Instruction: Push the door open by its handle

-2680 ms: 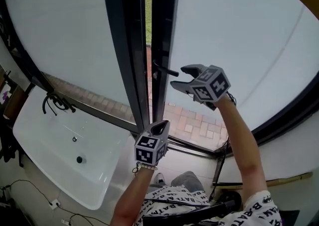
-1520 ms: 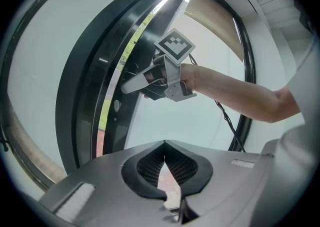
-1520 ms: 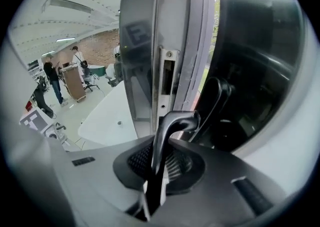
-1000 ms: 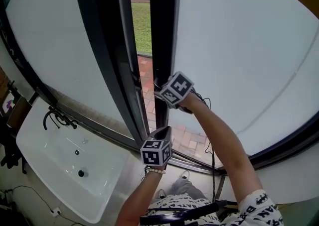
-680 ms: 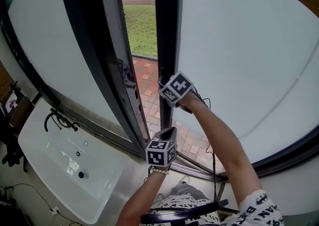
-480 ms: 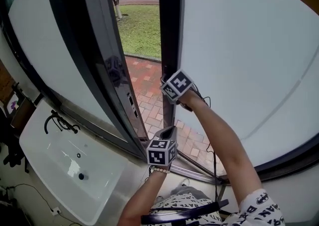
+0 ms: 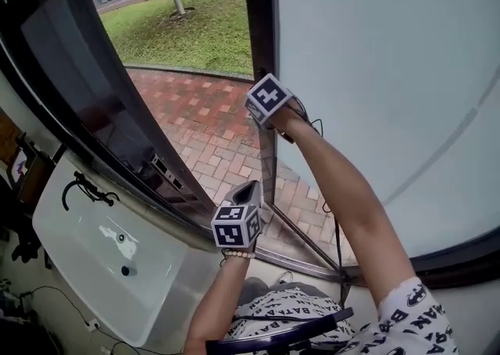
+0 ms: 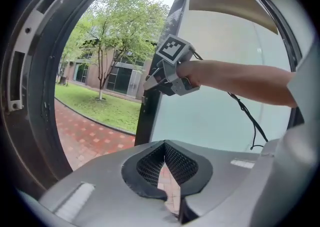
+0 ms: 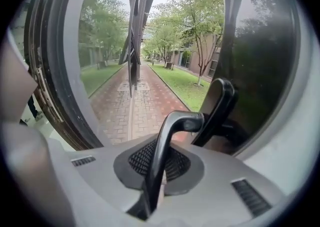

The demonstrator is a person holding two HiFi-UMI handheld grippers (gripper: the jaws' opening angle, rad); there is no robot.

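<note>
The door (image 7: 391, 72) has swung far outward. Right hand-held gripper (image 9: 154, 181) clamps its handle (image 9: 175, 123), mid-push; next, follow the door's arc. Left hand-held gripper (image 8: 164, 146): closed, empty.

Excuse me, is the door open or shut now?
Open: a wide gap beside the door shows brick paving and lawn outside.

At the near left a white table (image 7: 78, 267) stands on the indoor floor (image 7: 176, 299). It bears a black curved piece (image 7: 87, 188), perhaps a cable, at its far edge, and two small dark spots (image 7: 125, 271). A thin cable (image 7: 58, 292) trails on the floor beside it. Outside, red brick paving (image 7: 199, 123) runs out to a far lawn (image 7: 195, 29).
</note>
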